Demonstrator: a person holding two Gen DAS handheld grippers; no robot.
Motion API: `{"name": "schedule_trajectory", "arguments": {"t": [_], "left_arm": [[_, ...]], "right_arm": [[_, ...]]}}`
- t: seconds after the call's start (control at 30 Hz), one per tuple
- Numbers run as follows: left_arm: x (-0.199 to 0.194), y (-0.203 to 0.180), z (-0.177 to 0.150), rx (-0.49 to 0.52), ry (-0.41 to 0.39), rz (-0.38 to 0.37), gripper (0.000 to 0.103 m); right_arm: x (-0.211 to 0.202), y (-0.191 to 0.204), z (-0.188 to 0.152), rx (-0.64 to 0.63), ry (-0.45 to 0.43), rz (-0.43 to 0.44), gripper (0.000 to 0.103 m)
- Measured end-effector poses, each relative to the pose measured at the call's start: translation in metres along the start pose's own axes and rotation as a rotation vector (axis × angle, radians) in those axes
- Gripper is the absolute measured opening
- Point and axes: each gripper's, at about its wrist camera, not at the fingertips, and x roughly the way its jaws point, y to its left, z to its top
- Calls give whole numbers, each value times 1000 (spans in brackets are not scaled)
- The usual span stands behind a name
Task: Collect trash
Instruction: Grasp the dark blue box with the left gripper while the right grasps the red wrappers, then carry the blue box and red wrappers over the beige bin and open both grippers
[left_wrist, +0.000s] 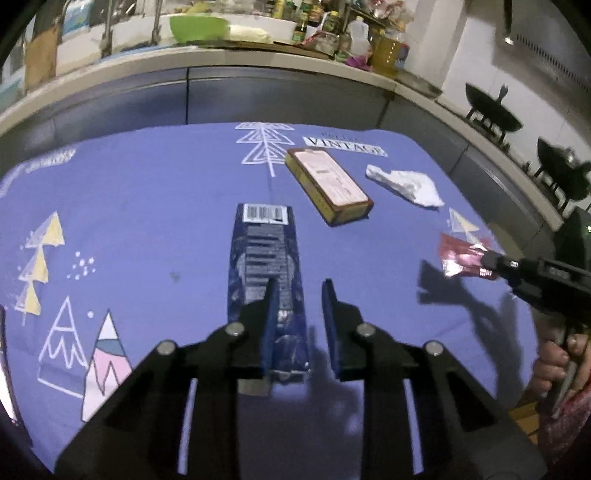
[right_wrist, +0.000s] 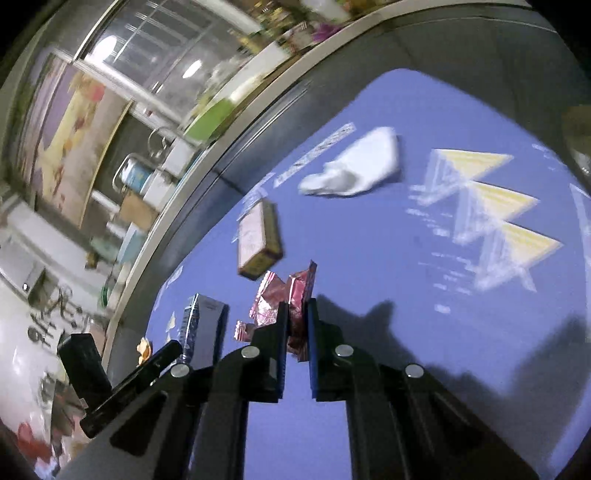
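A dark blue carton (left_wrist: 266, 273) with a barcode lies on the blue tablecloth (left_wrist: 147, 206). My left gripper (left_wrist: 300, 295) is open just above it, its left finger over the carton, the right finger beside it. My right gripper (right_wrist: 297, 314) is shut on a crumpled red foil wrapper (right_wrist: 291, 295) and holds it above the cloth; it shows in the left wrist view (left_wrist: 495, 264) with the wrapper (left_wrist: 461, 254). A brown and pink box (left_wrist: 328, 184) and a crumpled white paper (left_wrist: 406, 183) lie farther back. The blue carton (right_wrist: 203, 328), box (right_wrist: 258, 240) and paper (right_wrist: 354, 166) show in the right wrist view.
A grey kitchen counter (left_wrist: 258, 59) curves behind the table, with a green bowl (left_wrist: 199, 27), bottles and a stove with black pans (left_wrist: 491, 110). A small orange scrap (right_wrist: 144, 349) lies by the table's edge.
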Motion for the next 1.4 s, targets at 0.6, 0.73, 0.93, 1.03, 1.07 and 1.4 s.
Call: {"name": "schedule_trajectory", "arguments": {"t": [0.6,0.73,0.93,1.03,1.07,1.4], "left_arm": [[31,9,-3,6,112,198,47],[28,-21,7,40,116,86,47],[45,-112,39,128,146,-149,47],[71,-177,53,178,204,-289,47],[80,-205,56,207,226,-346,47],[180,-393,60,274,421,-604,47]], "right_arm": [[-7,-31,-9,32,-29,90,6],[-21,-49,-2,58,-66,86,6],[-60,-98,8,129,-166,46,6],[-92,-131,12,176,-246,-6,6],[-103,-142,14,194,-275,-26,6],[-189,-247,41,329,-490,-314,6]]}}
